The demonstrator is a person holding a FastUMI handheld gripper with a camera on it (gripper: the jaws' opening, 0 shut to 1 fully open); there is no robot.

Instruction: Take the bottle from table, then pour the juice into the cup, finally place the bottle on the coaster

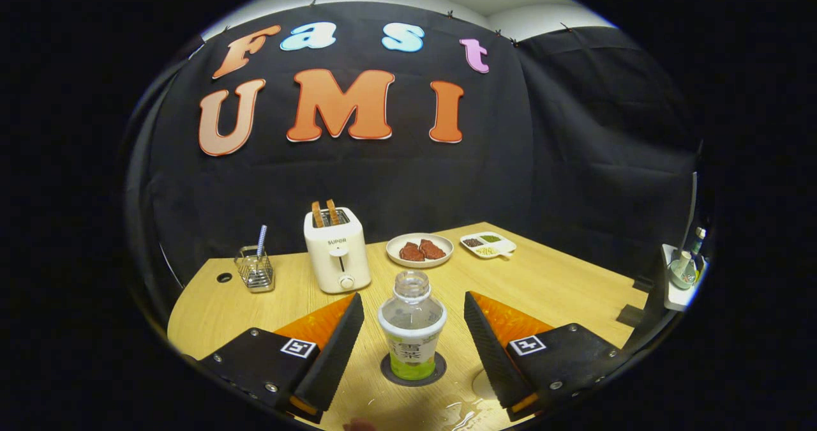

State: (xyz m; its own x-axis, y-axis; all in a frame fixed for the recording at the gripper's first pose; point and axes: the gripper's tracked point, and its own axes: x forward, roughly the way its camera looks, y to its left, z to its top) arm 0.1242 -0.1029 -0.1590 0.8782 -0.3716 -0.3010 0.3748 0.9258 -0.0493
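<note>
Standing upright on the dark round coaster, the clear plastic bottle with green liquid low inside sits between the wide-spread fingers of the gripper, untouched by either. Placement looks finished; only withdrawal seems left. A pale cup rim lies at four o'clock from it, a white toaster at eleven.

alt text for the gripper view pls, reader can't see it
A bottle stands upright on a dark coaster on the wooden table, between the open jaws of the gripper, neither touching it. Beyond it are a toaster, a plate and a small tray.
</note>
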